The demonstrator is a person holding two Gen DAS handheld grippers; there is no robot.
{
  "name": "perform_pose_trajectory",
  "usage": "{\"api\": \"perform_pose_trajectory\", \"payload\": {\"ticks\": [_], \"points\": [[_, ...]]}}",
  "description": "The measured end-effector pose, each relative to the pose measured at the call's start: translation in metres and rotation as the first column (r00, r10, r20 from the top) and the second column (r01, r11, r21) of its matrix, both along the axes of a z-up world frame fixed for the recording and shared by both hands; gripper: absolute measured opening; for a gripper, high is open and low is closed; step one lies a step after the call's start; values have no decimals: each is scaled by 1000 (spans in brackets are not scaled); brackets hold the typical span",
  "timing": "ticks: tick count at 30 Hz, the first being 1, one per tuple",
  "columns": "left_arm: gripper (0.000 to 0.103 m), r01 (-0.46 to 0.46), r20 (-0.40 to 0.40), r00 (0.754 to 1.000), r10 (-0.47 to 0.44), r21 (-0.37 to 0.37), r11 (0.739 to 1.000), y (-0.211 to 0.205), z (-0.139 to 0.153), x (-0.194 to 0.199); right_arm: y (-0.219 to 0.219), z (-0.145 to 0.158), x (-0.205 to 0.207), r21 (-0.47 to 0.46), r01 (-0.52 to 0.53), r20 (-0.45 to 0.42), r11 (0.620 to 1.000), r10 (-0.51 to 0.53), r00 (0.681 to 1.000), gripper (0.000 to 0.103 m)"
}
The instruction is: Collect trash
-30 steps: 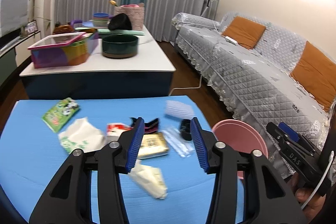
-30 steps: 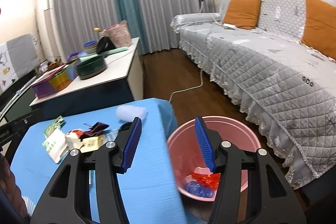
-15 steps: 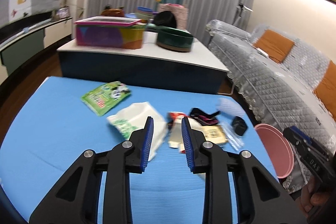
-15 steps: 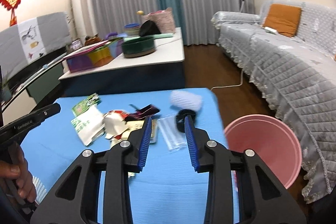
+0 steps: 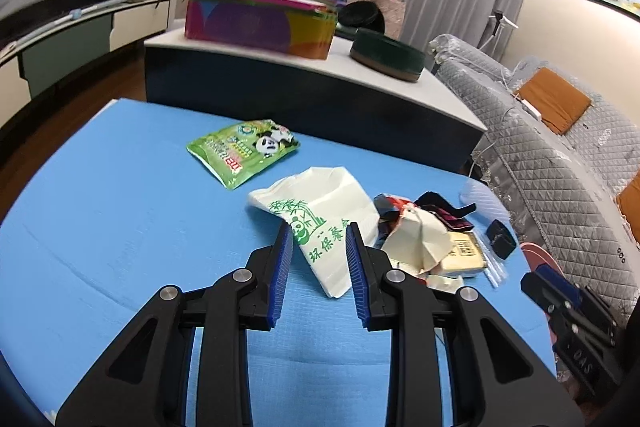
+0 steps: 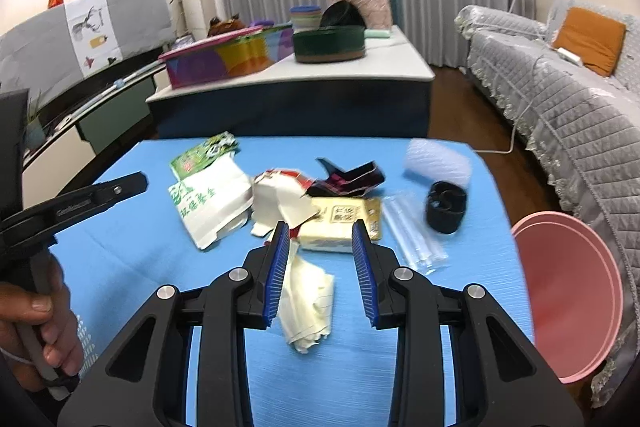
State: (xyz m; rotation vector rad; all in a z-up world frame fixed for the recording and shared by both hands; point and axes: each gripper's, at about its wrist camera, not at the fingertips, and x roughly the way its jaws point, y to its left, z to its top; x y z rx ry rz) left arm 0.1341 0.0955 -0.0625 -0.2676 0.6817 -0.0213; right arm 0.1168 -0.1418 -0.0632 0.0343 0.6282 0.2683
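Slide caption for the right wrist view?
Open right hand-held gripper above litter on the blue table, pink bin alongside.

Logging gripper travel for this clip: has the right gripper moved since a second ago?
Yes. The right gripper was over the pink bin; it has swung left, so the bin sits at its right and the yellow packet lies ahead.

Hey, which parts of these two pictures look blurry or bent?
Left wrist view: the colourful box is smeared, and the blue table edge bows from the fisheye. Right wrist view: the white mesh roll and pink bin are soft.
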Motion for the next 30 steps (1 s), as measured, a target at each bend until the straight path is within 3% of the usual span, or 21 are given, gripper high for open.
{"api": "perform_pose_trajectory", "payload": {"ticks": [18, 25, 28, 30], "points": [[28, -39, -97, 995, 33, -63, 997, 4, -41, 40, 23, -36, 20, -13, -84, -113, 996, 82, 990, 34], [28, -27, -98, 995, 20, -78, 997, 3, -42, 46, 27, -43, 24, -37, -96, -139, 995, 90, 986, 34], [25, -21, -93, 996, 14, -67, 998, 1, -41, 46, 26, -44, 25, -40, -96, -144, 995, 89, 986, 30], [22, -17, -87, 996, 11, -62, 998, 0, -39, 47, 25, -43, 25, -42, -100, -142, 994, 93, 986, 22]]}}
